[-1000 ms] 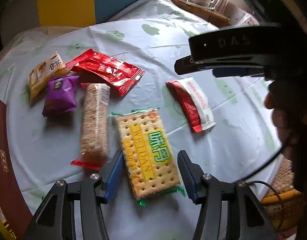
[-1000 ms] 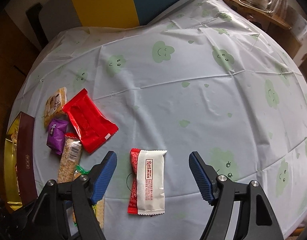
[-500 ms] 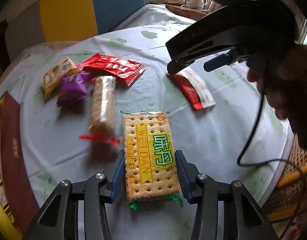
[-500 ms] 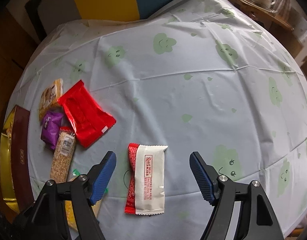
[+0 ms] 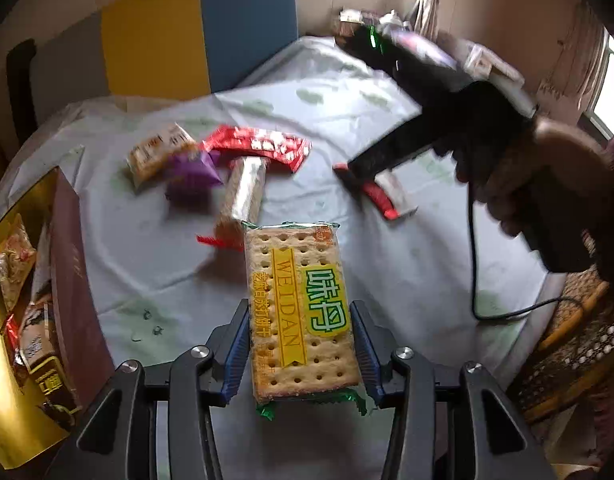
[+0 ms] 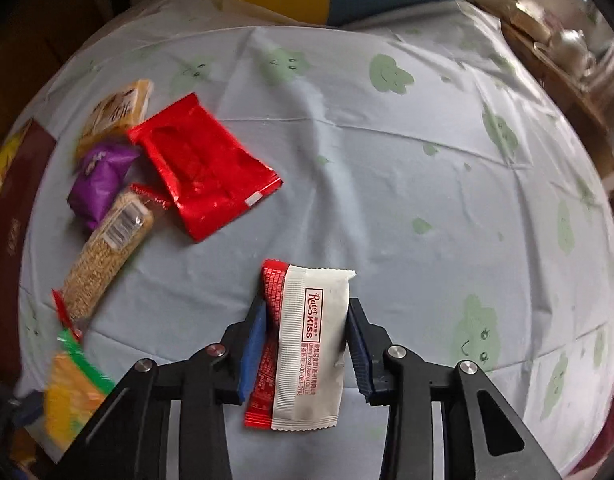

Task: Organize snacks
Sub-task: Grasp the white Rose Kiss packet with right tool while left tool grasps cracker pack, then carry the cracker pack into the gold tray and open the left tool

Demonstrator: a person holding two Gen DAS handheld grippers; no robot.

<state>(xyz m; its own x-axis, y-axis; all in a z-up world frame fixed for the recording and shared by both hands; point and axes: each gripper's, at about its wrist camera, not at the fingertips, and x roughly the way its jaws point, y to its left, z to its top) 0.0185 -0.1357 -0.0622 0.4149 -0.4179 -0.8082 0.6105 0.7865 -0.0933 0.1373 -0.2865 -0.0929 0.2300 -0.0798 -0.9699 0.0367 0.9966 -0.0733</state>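
Note:
My left gripper (image 5: 301, 350) is shut on the Weidan cracker pack (image 5: 299, 312) and holds it above the table. My right gripper (image 6: 305, 354) is shut on the red-and-white Kiss snack packet (image 6: 307, 344), its blue pads pressing both sides. The right gripper body also shows in the left wrist view (image 5: 435, 120), over the same packet (image 5: 383, 196). The cracker pack shows blurred at the lower left of the right wrist view (image 6: 73, 392).
On the pale tablecloth (image 6: 387, 184) lie a red foil pack (image 6: 203, 164), a purple packet (image 6: 99, 184), a grain bar (image 6: 107, 252) and an orange-tan packet (image 6: 115, 112). A maroon and gold box (image 5: 31, 320) holding snacks stands at the left edge.
My left gripper lifted the cracker pack off the table and pulled back. My right gripper moved down and closed on the red-and-white packet, which it earlier only straddled open.

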